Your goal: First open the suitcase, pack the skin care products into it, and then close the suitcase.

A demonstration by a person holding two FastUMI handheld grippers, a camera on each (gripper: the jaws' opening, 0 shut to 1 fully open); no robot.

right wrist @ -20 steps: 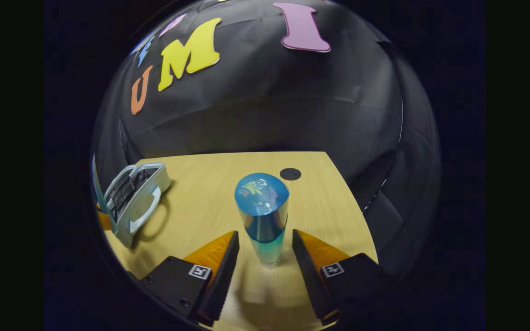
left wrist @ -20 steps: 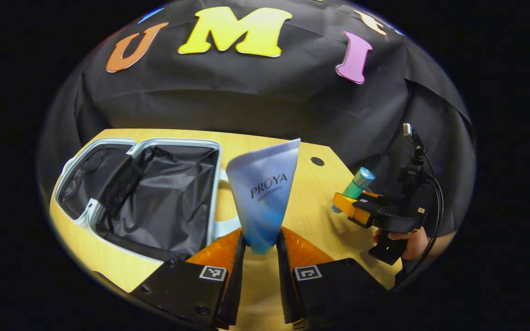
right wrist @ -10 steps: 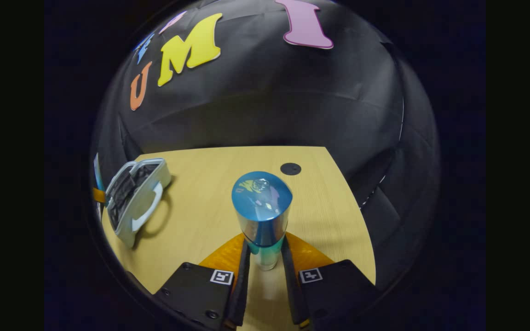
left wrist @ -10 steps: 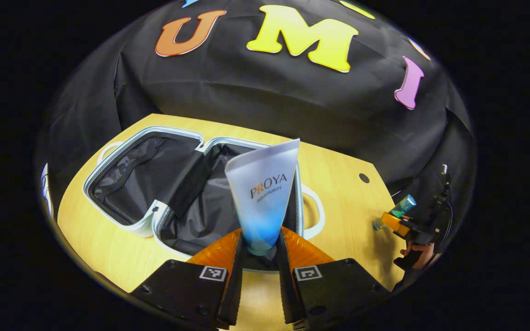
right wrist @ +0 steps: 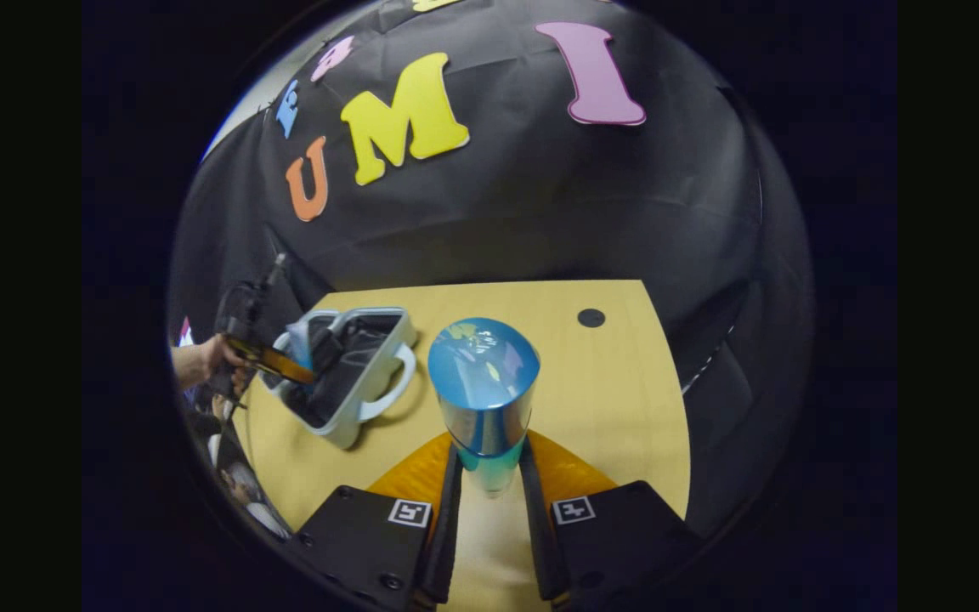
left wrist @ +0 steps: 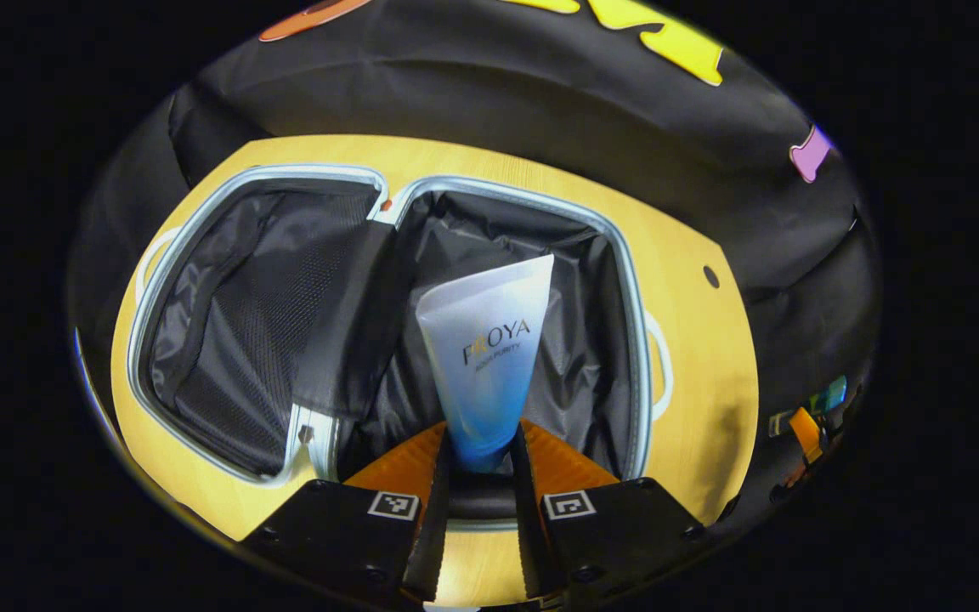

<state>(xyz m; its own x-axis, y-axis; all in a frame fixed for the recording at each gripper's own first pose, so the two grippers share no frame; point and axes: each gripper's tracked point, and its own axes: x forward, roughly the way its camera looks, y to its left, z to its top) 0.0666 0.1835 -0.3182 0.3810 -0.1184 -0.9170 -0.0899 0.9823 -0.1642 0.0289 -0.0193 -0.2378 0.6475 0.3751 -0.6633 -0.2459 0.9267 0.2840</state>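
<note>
My left tongs (left wrist: 481, 463) clench the cap end of a white-to-blue tube (left wrist: 485, 357) printed "PROYA", held over the open suitcase (left wrist: 387, 314), above its right half's black lining. My right tongs (right wrist: 489, 476) grasp a blue-capped bottle (right wrist: 483, 391) upright above the wooden counter (right wrist: 617, 399), right of the suitcase.
</note>
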